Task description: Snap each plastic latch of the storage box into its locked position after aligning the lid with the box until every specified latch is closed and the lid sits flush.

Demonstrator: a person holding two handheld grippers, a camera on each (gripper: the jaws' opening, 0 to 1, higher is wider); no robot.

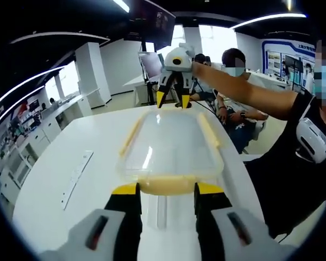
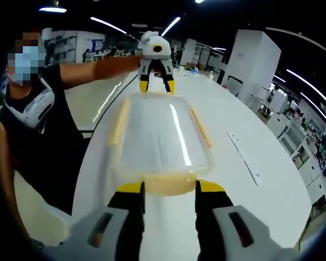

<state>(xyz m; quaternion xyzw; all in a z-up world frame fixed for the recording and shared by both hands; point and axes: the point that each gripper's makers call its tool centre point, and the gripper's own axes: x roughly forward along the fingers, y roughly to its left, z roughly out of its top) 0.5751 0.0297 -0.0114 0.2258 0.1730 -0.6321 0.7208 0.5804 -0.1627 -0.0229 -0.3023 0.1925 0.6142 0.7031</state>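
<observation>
We held the left gripper (image 1: pixel 165 190) at one short end of the storage box (image 1: pixel 171 144), its yellow-tipped jaws spread apart on either side of the yellow end latch (image 1: pixel 165 185) without pinching it. The right gripper (image 2: pixel 169 190) sat the same way at the opposite end, jaws parted around that end's latch (image 2: pixel 168 184). In each view the other gripper stood at the far end of the box, tips down by the rim. The box lay lengthwise on the white table (image 1: pixel 70 163) with its clear lid (image 2: pixel 160 136) on top and the long yellow side latches (image 2: pixel 120 122) running along both edges. A flat strip (image 1: pixel 76 176) lay on the table beside the box, well apart. Seated people (image 1: pixel 236 81) and white counters (image 1: pixel 49 122) filled the room beyond, none crossing the box.
</observation>
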